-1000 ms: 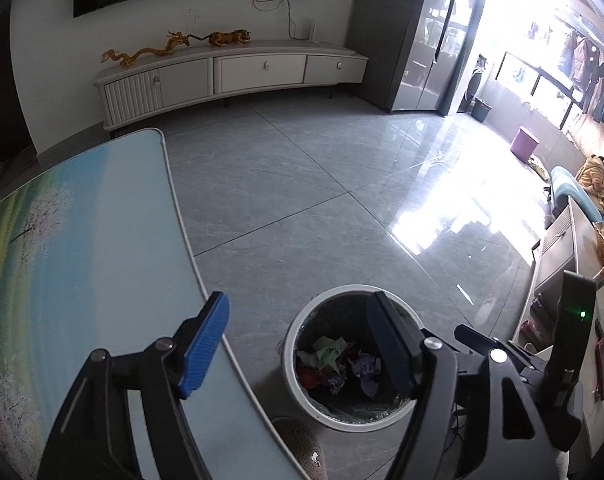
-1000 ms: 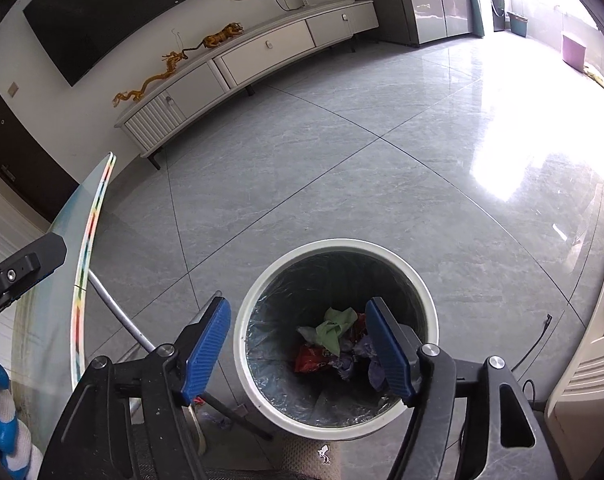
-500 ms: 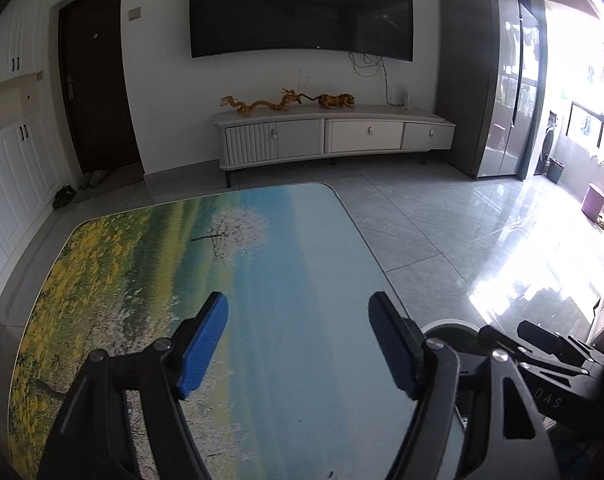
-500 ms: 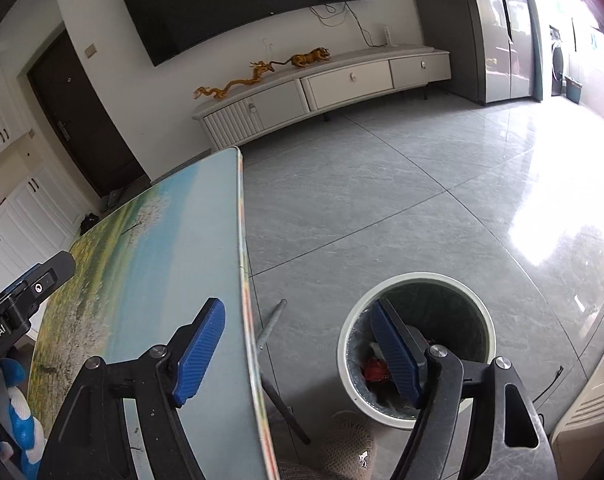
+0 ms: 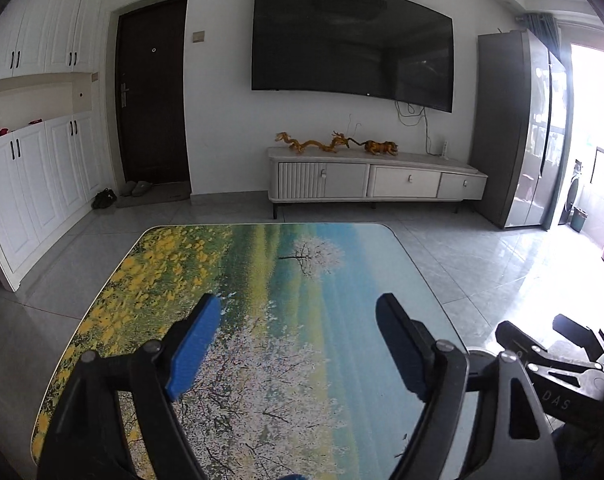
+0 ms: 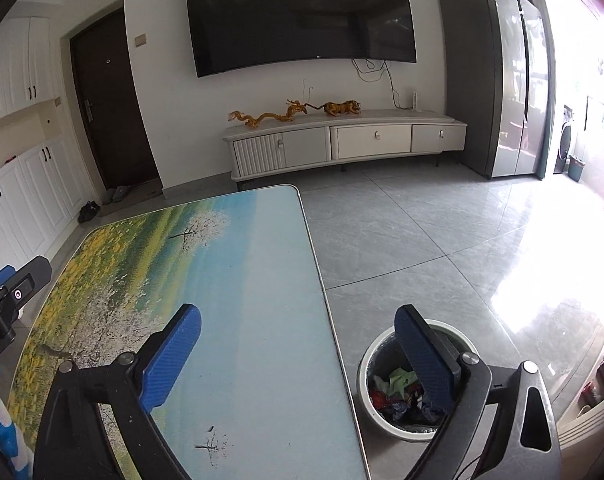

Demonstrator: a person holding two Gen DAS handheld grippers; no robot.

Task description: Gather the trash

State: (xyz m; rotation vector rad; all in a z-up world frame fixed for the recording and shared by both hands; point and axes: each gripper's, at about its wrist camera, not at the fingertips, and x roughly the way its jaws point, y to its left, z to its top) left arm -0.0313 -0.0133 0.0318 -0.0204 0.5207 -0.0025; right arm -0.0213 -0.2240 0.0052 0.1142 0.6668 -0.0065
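Note:
A white round trash bin [image 6: 371, 350] stands on the floor right of the table, holding crumpled green, red and blue trash [image 6: 397, 386]. The table [image 5: 302, 320] has a printed landscape top, and no trash shows on it. My left gripper [image 5: 298, 322] is open and empty above the table's near part. My right gripper [image 6: 298, 328] is open and empty over the table's right edge, its right finger in front of the bin. The right gripper's body [image 5: 549, 356] shows in the left wrist view, and the left gripper's body [image 6: 10, 300] shows in the right wrist view.
A white TV cabinet [image 5: 373, 178] with dragon and tiger figures stands under a wall TV [image 5: 349, 40]. A dark door [image 5: 152, 92] and white cupboards [image 5: 30, 184] are at the left, a grey fridge [image 5: 517, 128] at the right. Grey tiled floor [image 6: 421, 232] surrounds the table.
Both grippers have lifted and swung left, from looking down into the bin to facing across the table toward the TV wall. Both stay open and empty.

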